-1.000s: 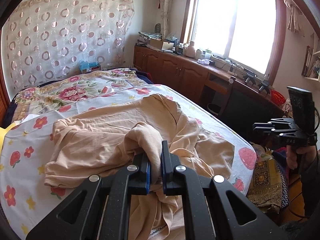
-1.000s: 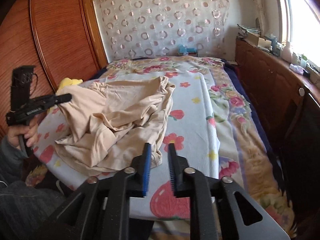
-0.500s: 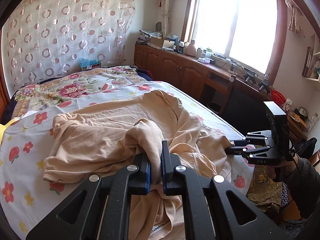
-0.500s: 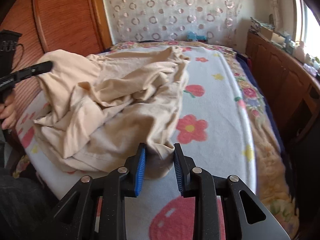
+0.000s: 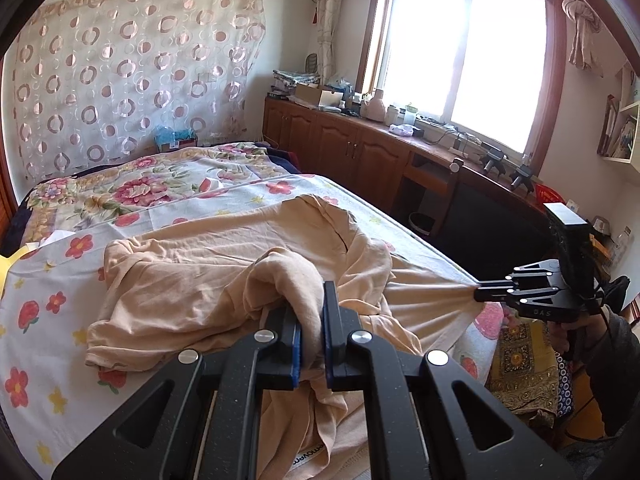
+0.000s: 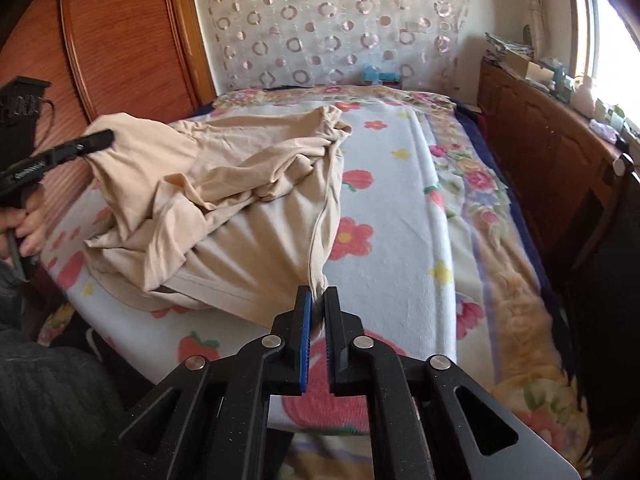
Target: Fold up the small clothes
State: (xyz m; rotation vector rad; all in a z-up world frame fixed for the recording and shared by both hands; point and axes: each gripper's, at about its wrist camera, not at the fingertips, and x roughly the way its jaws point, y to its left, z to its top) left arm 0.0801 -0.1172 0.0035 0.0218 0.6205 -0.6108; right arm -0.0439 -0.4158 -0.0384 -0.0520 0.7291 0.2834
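Beige shirt [image 5: 208,264] lay rumpled on my flowered bedspread [image 6: 404,216]; my left gripper [image 5: 310,328] pinched one bunched fold, my right gripper [image 6: 317,312] clamped its stretched corner.

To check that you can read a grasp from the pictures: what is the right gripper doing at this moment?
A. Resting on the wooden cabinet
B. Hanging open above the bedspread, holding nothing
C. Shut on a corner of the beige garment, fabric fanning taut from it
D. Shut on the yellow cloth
C: the right gripper has its jaws closed on a bunched corner of the beige garment, with pleats fanning out from the pinch.
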